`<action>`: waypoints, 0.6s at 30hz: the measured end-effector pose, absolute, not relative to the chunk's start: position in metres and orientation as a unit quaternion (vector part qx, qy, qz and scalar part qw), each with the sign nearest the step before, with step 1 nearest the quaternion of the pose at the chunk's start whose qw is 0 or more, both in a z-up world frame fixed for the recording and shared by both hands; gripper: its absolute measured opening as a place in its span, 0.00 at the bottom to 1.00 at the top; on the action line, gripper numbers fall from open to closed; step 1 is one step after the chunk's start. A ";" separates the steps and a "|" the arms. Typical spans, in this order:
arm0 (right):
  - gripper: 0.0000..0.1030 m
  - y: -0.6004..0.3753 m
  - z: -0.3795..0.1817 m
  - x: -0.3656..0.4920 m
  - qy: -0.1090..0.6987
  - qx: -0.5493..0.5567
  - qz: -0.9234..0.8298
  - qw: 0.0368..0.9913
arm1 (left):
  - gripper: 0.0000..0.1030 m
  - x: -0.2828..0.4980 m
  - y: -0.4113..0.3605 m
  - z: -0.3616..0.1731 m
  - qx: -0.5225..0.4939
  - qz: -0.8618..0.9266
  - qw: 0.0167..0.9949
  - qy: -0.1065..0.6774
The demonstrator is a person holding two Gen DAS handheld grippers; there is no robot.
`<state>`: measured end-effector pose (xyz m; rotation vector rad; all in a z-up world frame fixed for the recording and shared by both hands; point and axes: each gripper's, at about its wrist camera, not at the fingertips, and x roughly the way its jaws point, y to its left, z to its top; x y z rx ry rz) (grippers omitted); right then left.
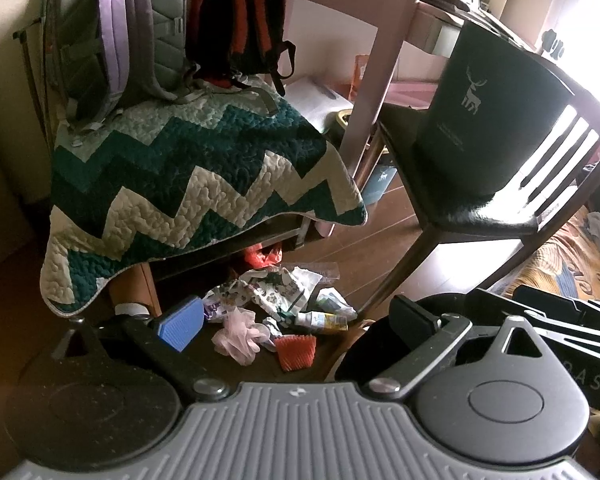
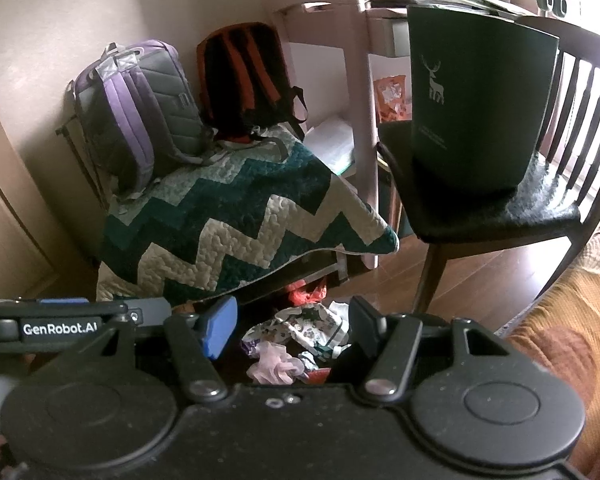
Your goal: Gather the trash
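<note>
Both grippers, left (image 1: 296, 320) and right (image 2: 290, 328), hang spread and empty above the floor. Trash pile (image 1: 284, 304) lies below: crumpled printed wrappers (image 2: 300, 324), pink tissue (image 1: 238, 334), orange brush (image 1: 296, 352), beside the zigzag quilt (image 1: 188, 184)

Crumpled printed wrappers (image 1: 276, 288), a pink mesh puff (image 1: 238, 336), a small tube (image 1: 322, 319) and a red bag (image 1: 262, 258) lie heaped on the floor
</note>
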<state>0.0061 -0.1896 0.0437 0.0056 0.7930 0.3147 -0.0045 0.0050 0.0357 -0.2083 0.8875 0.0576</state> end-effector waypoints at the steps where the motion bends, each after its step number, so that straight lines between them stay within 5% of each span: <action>1: 0.60 -0.189 0.044 0.006 0.383 0.006 0.154 0.911 | 0.97 -0.005 0.005 0.036 -0.100 0.028 0.898 0.429; 18: 0.60 -0.169 0.009 0.072 0.379 0.021 0.203 0.903 | 0.97 0.051 0.034 0.000 -0.068 0.053 0.908 0.410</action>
